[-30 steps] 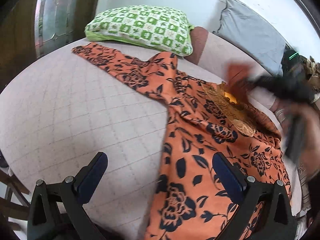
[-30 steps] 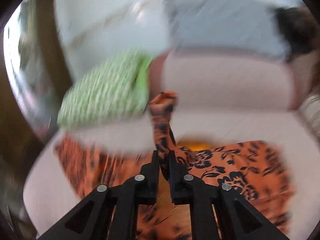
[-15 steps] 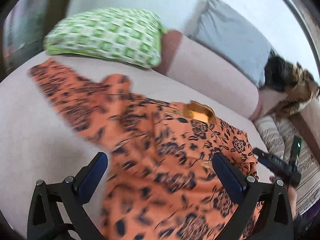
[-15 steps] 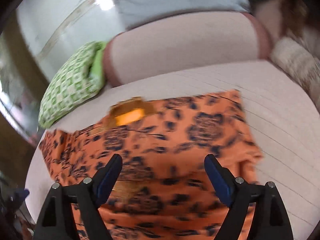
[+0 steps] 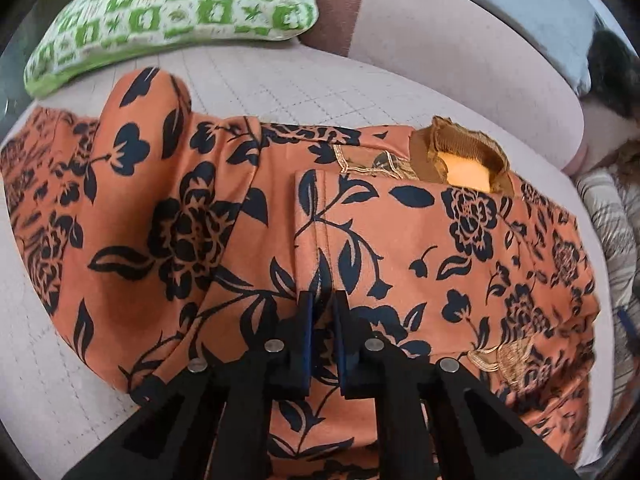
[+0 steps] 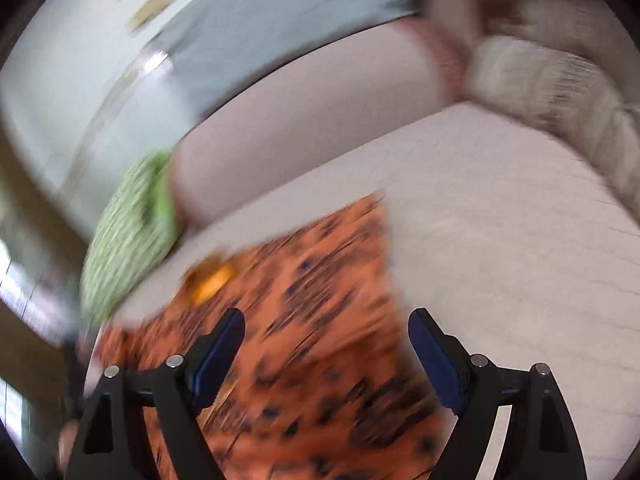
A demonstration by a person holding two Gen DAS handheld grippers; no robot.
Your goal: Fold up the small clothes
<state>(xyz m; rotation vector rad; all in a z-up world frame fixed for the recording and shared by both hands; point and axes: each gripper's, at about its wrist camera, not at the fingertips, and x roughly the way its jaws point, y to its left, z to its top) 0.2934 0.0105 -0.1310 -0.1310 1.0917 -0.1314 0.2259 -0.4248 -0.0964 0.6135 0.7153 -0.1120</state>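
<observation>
An orange garment (image 5: 400, 240) with a black flower print lies spread on the pale quilted sofa seat (image 5: 280, 80). Its gold-trimmed neckline (image 5: 464, 160) faces the backrest, and one sleeve lies folded over the body. My left gripper (image 5: 322, 300) is shut on the orange garment, pinching a hemmed fold edge near the middle. In the blurred right wrist view, my right gripper (image 6: 326, 320) hovers open above the garment's right edge (image 6: 320, 280), with nothing pressed between its fingers.
A green-and-white pillow (image 5: 180, 12) rests at the back left against the padded backrest (image 5: 460, 40). A striped cloth (image 5: 612, 216) lies at the seat's right end. Bare seat (image 6: 500, 220) stretches to the right of the garment.
The left gripper swept over the garment and shut on a fold of it. The right gripper let go of the sleeve, opened wide and swung to the garment's right side.
</observation>
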